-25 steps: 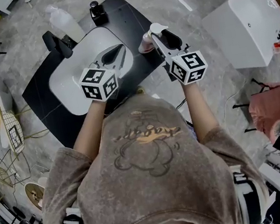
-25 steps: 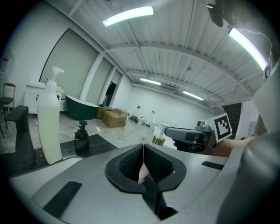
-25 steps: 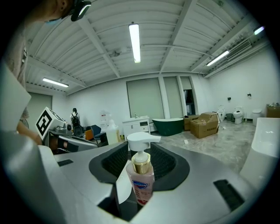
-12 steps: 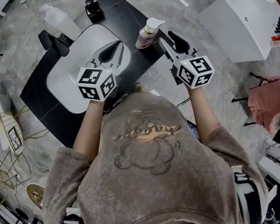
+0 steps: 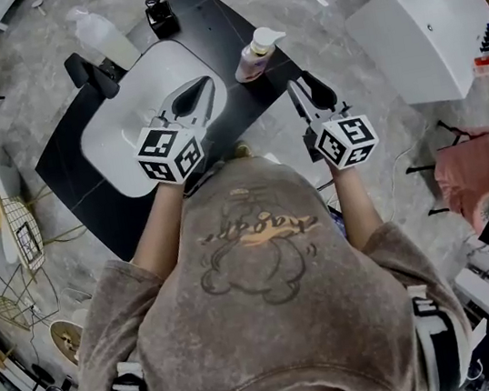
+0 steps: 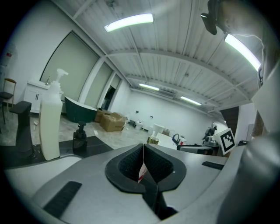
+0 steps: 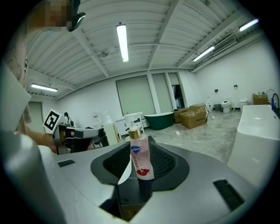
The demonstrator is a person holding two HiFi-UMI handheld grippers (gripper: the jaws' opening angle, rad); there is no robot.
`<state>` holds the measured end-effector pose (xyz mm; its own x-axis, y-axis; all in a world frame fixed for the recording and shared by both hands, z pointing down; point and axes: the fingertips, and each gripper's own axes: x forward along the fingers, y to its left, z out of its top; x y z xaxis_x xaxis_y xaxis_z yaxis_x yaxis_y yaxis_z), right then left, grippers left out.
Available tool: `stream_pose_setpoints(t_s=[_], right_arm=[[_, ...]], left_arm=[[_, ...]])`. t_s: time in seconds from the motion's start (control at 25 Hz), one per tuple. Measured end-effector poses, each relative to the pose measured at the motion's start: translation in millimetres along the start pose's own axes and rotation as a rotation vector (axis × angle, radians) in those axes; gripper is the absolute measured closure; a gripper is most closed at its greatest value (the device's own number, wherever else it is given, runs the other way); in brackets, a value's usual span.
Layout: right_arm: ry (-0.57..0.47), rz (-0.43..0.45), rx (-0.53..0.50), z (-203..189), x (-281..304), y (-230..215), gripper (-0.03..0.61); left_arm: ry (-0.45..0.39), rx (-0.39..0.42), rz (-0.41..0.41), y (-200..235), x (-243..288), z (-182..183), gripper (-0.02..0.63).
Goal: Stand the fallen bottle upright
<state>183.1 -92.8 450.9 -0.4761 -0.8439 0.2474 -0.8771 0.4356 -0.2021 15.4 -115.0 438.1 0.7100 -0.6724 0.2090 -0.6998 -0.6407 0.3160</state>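
At the right-hand corner of the black table (image 5: 217, 19), the pink pump bottle (image 5: 252, 58) stands upright on its base, white pump head on top, close to the table's edge. The right gripper (image 5: 302, 81) hangs just off that corner, near the bottle but apart from it. Its jaws are parted and closing, and the pads press on nothing. In the right gripper view the bottle shows ahead in the gap between the dark pads, gold collar and red-printed label facing the camera, touched by neither pad. The left gripper (image 5: 206, 83) is held over the white basin (image 5: 125, 135) that fills the middle of the table. Its jaws are closed together, tip against tip, with no object between them. Along the table's far-left edge a tall white pump bottle (image 5: 104, 35) stands upright, and near the far corner stands a small dark pump bottle (image 5: 161, 14), well apart from both grippers.
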Motion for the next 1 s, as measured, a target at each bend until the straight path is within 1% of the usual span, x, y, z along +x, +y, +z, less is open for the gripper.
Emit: stream_pose_setpoints(t_s=[0.2,0.36,0.4,0.64,0.8,1.0], right_arm=[[0.003,-0.009,0.015,-9.5,-3.2,1.6,0.486],[0.000,-0.007,0.034,-14.8,-1.8,4.6,0.566],[-0.002,-0.003,0.037,-15.6,-1.3,6.5,0.575],[-0.017,0.012,0.031,-13.9,3.9,13.4,0.577],[-0.027,-0.007,0.035,-10.5,5.4,9.5,0.577],[-0.030,-0.009,0.028,-9.9,8.8,9.8,0.577]], left_arm=[[0.014,-0.001,0.021,3.0,-1.3,-9.8,0.594],[0.005,0.007,0.045,7.6,-2.6,-11.6,0.594],[0.000,0.008,0.050,8.4,-3.4,-11.2,0.594],[-0.020,0.029,0.067,13.4,-8.2,-10.5,0.594],[-0.023,0.015,0.083,17.9,-9.0,-9.8,0.594],[-0.022,0.017,0.083,18.2,-6.0,-8.8,0.594]])
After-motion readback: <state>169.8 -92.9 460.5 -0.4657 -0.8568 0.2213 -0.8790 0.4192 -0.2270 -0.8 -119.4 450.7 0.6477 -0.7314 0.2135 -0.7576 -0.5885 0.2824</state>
